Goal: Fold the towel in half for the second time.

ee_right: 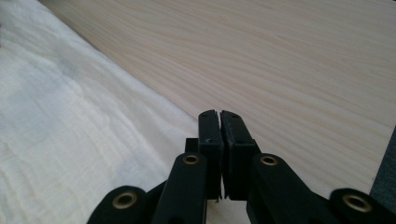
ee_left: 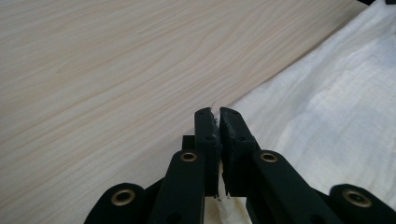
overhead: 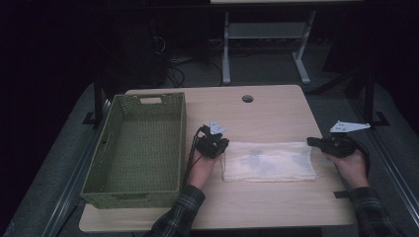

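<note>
White cloth point(overhead: 269, 161) lies flat mid-bench point(overhead: 276, 106), basket point(overhead: 136, 148) at its 9 o'clock. My left gripper point(overhead: 221, 146) and right gripper point(overhead: 312, 141) each have jaws pinched on an upper corner. It's thin, floppy, light, so corners look best. No labels or writing readable.

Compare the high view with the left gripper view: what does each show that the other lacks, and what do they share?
High view alone: the green basket, the table's cable hole, the right gripper at the cloth's far end, both sleeved forearms. Left gripper view alone: the left gripper seen close, jaws together on the cloth's edge, and the weave of the cloth. Shared: cloth, left gripper, wooden table.
</note>
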A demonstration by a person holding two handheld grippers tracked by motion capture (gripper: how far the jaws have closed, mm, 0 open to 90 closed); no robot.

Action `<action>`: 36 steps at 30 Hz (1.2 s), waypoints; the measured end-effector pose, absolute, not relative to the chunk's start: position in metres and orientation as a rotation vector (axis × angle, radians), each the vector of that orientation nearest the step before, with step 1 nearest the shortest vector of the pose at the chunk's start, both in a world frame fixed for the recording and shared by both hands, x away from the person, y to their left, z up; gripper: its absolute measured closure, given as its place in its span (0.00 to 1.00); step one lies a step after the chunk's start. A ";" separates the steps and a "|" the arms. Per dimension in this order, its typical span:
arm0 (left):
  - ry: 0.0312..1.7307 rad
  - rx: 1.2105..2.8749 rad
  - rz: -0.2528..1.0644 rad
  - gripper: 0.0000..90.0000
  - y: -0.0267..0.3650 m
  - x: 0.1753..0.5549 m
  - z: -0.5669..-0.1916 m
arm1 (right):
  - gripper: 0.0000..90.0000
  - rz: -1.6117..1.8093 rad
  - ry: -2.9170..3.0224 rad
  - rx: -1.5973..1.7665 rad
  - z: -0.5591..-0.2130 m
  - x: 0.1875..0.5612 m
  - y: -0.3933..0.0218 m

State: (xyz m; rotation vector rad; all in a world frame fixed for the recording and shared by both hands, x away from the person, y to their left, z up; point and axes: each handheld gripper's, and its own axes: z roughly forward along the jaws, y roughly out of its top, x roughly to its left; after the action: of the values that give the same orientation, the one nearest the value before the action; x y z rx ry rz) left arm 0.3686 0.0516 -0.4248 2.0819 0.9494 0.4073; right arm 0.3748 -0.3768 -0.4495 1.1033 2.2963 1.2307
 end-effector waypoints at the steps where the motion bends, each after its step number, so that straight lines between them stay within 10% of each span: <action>1: 0.942 2.086 0.408 0.96 0.052 0.367 -0.425 | 0.97 1.232 2.299 1.104 -0.449 0.373 -0.377; 36: 0.933 2.137 0.391 0.96 0.053 0.314 -0.422 | 0.97 1.227 2.358 1.052 -0.446 0.306 -0.378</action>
State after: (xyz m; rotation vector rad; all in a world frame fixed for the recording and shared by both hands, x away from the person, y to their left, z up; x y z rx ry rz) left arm 0.3136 0.0531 -0.4216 2.1367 0.9332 0.3907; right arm 0.3061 -0.3785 -0.4459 1.0521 2.3581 1.2267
